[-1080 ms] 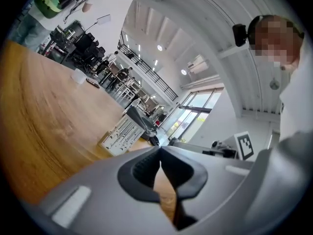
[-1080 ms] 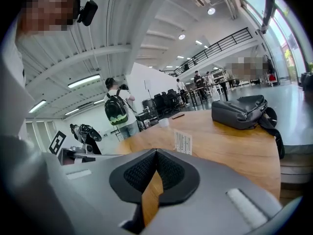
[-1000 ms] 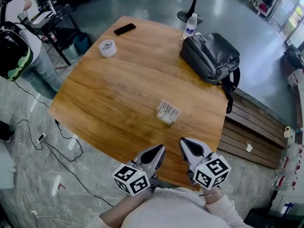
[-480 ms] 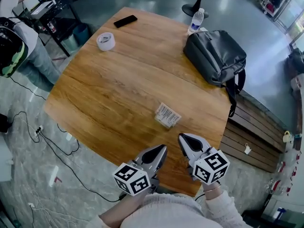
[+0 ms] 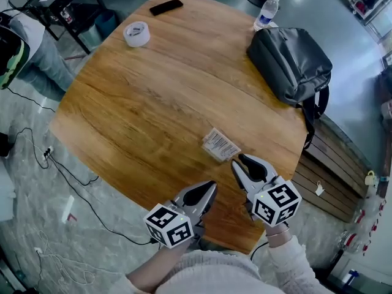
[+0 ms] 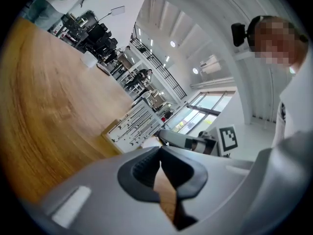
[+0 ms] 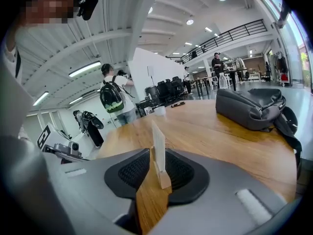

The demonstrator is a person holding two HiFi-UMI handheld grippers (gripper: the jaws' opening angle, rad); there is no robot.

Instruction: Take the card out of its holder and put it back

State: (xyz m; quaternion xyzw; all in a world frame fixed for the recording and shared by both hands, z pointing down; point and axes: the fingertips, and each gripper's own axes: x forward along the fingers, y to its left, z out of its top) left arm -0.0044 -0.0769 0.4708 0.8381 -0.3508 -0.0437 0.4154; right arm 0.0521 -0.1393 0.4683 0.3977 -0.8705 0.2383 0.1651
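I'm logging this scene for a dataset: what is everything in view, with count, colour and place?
table: one, brown wood, centre
card: one, white, upright in holder near front edge
holder: one, pale wood, under the card
tape roll: one, white, table's far left
phone: one, black, far edge
backpack: one, dark grey, table's far right
water bottle: one, clear, behind the backpack
bench: one, brown slats, right of table
cables: several, black, floor at left
bystander: one, jeans, left edge
left tongs: one, grey, shut, empty, near front edge
right tongs: one, grey, open, card at their gap

Wood table (image 5: 153, 103) w/ tape roll (image 5: 136, 33), phone (image 5: 166, 7), bag (image 5: 294, 66), bottle (image 5: 267, 14) (far edge), card (image 5: 220, 143) in holder (image 7: 163, 176).
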